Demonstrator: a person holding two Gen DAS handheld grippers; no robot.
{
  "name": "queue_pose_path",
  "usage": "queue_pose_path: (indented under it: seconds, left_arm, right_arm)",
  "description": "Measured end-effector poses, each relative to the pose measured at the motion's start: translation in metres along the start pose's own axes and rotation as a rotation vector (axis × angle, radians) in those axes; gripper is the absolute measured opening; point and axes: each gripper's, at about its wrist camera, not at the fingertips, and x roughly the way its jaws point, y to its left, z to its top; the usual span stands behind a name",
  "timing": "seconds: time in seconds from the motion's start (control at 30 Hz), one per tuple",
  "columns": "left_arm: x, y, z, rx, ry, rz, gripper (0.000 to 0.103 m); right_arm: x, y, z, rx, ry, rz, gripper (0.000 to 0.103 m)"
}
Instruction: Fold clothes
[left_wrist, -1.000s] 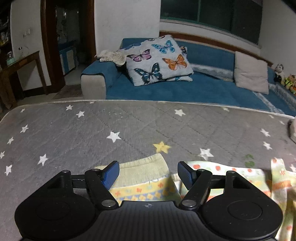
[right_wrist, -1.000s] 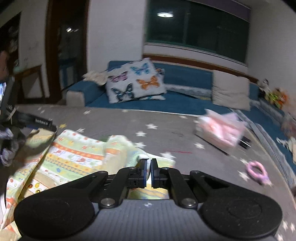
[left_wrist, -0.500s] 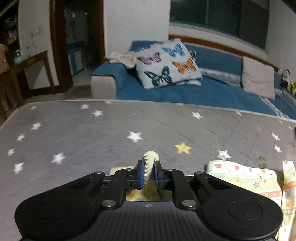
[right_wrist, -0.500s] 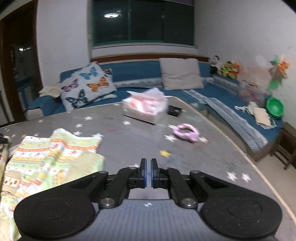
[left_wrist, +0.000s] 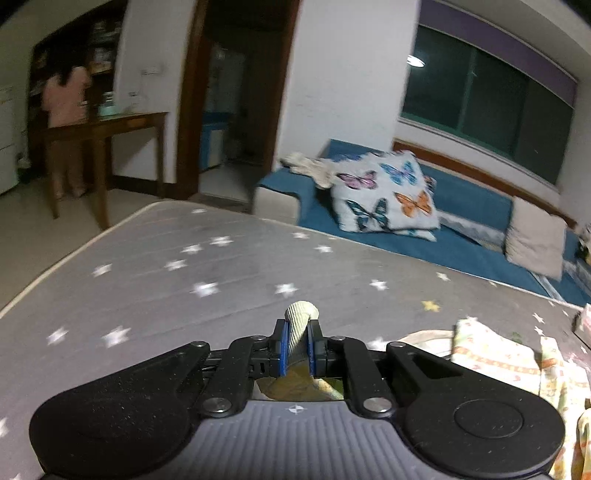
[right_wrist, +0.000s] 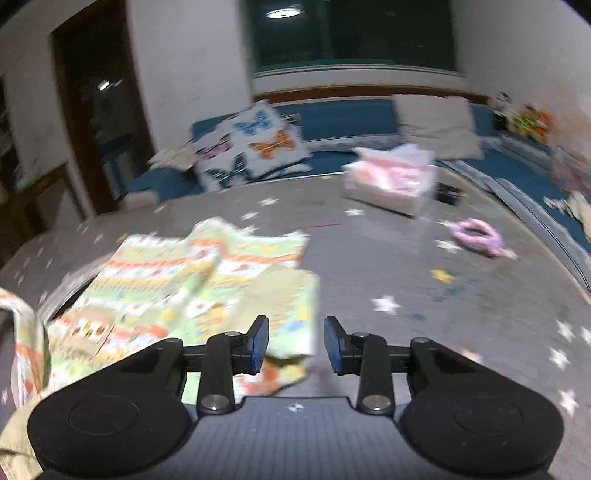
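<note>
Left gripper clamped on ribbed cuff, right gripper jaws opening, nothing pinched; garment corner just ahead-left. Tip: keep cuff taut, grab corner edge cleanly.

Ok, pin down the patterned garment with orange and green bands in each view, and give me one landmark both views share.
Left wrist view: the patterned garment with orange and green bands lies at lower right on the grey star-print mattress; its cream ribbed cuff is pinched in the left claw.
Right wrist view: it spreads over centre-left, one corner between the opening right claw pads.
Shared landmark: the white butterfly-print cushion on the blue sofa.
</note>
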Motion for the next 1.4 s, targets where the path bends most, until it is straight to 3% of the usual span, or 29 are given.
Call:
queue_pose_path:
  seconds: [0.1,0.23,0.4,0.57,0.7,0.8,1.07,1.13,1.17,1.2,1.4]
  left_arm:
    - [-0.014,0.025,-0.01,-0.058,0.007,0.024,0.011]
    - [-0.028,0.044,-0.02,-0.099,0.015,0.055,0.01]
    - [-0.047,0.058,-0.028,-0.117,0.012,0.074,0.01]
    - [-0.07,0.068,-0.033,-0.127,-0.007,0.081,0.01]
    - [-0.085,0.076,-0.039,-0.12,-0.015,0.082,0.01]
    - [-0.09,0.079,-0.046,-0.113,-0.009,0.1,0.01]
    - [-0.103,0.095,-0.051,-0.13,-0.015,0.141,0.01]
    - [-0.104,0.098,-0.052,-0.131,-0.014,0.146,0.01]
    - [-0.103,0.099,-0.052,-0.133,-0.012,0.148,0.01]
    - [-0.103,0.1,-0.052,-0.135,-0.008,0.15,0.01]
    - [-0.098,0.103,-0.056,-0.138,0.01,0.157,0.01]
  right_arm:
    - [0.016,0.022,-0.001,-0.082,0.028,0.029,0.047]
    - [0.037,0.038,-0.006,-0.15,0.053,-0.002,0.043]
    - [0.029,0.032,-0.009,-0.114,0.024,-0.05,0.006]
    - [-0.01,0.001,-0.006,-0.049,-0.049,-0.133,0.0]
    - [-0.039,-0.032,-0.007,0.019,-0.079,-0.195,0.0]
    - [-0.047,-0.039,-0.014,0.005,-0.049,-0.178,0.0]
    - [-0.014,0.009,-0.012,-0.084,-0.012,0.014,0.007]
    - [0.001,0.024,-0.01,-0.123,0.0,0.051,0.016]
    - [0.007,0.031,-0.009,-0.139,0.004,0.058,0.03]
    - [0.013,0.038,-0.009,-0.156,0.008,0.065,0.036]
    - [0.049,0.065,-0.012,-0.245,0.02,0.02,0.033]
